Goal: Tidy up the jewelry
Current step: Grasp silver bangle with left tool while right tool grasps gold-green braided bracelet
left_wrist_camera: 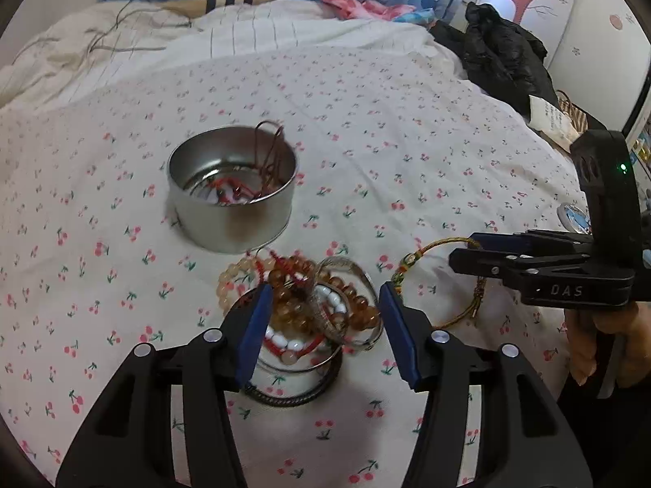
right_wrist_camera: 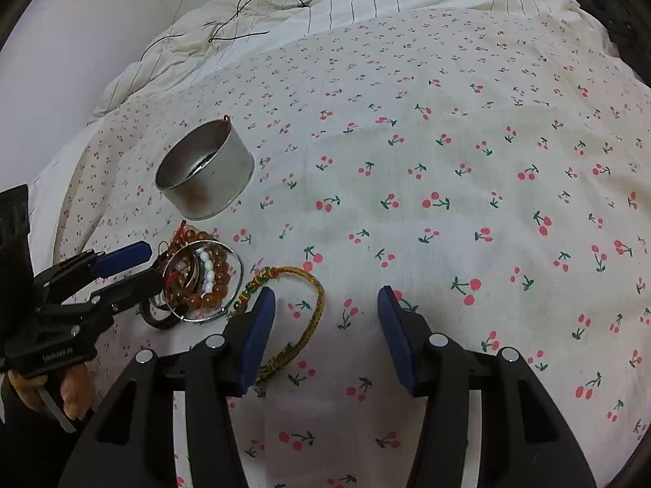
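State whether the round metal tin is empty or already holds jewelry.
Not empty: the metal tin holds red cord pieces on its floor and a thin bangle leaning above its rim.

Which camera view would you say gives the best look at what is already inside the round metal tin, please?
The left wrist view: it looks down into the metal tin, showing red cord and thin wire loops on its floor. The right wrist view catches the tin tilted at the side, mostly outer wall and shadowed interior, contents unreadable.

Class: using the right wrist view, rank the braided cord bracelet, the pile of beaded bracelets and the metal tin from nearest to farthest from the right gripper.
1. Braided cord bracelet: at the right gripper's left finger.
2. Pile of beaded bracelets: farther left.
3. Metal tin: beyond the pile, upper left.
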Motion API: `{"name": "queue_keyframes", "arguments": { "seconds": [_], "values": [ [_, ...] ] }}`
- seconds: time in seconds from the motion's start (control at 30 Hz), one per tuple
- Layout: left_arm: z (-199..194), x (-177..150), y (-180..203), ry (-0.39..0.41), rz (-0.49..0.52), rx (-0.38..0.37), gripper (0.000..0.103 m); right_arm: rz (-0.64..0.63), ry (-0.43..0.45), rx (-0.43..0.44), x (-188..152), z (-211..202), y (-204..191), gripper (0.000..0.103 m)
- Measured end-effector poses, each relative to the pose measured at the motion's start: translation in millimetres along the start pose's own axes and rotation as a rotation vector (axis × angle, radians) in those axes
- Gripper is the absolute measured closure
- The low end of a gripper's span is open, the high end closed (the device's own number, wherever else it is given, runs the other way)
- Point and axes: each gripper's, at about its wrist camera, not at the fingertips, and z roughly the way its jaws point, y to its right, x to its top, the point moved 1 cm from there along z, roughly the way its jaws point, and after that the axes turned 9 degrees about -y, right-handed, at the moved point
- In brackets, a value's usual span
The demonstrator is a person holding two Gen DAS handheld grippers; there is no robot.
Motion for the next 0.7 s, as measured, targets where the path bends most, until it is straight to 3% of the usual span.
{"name": "queue_keyframes", "arguments": {
  "seconds": [0.1, 0.2, 0.3, 0.4, 0.47, 0.57, 0.7],
  "values": [
    [11, 3, 2, -0.027, -0.012, -0.018, 0.074, -0.003, -0.005, -0.003, 0, 3, -1, 0.051],
    [20, 4, 3, -0.045, -0.012, 0.019, 0.091, -0.004, -0.011, -0.004, 0, 6, -2, 0.051],
    [21, 6, -2, -0.054, -0.029, 0.03, 0.099, -0.005, -0.018, 0.0, 0, 8, -2, 0.051],
    [18, 5, -5, -0.056, -0.035, 0.017, 0.099, -0.006, -0.02, -0.001, 1, 9, -2, 0.053],
    [14, 5, -8, -0.05, -0.043, -0.015, 0.099, -0.011, -0.022, -0.006, 0, 10, -3, 0.062],
    [3, 7, -12, -0.02, -0.057, -0.057, 0.099, -0.03, -0.018, -0.008, 0, 9, -6, 0.088],
    [-18, 12, -30, 0.035, -0.108, -0.096, 0.099, -0.036, 0.019, -0.01, 0, 1, -7, 0.094]
  ]
}}
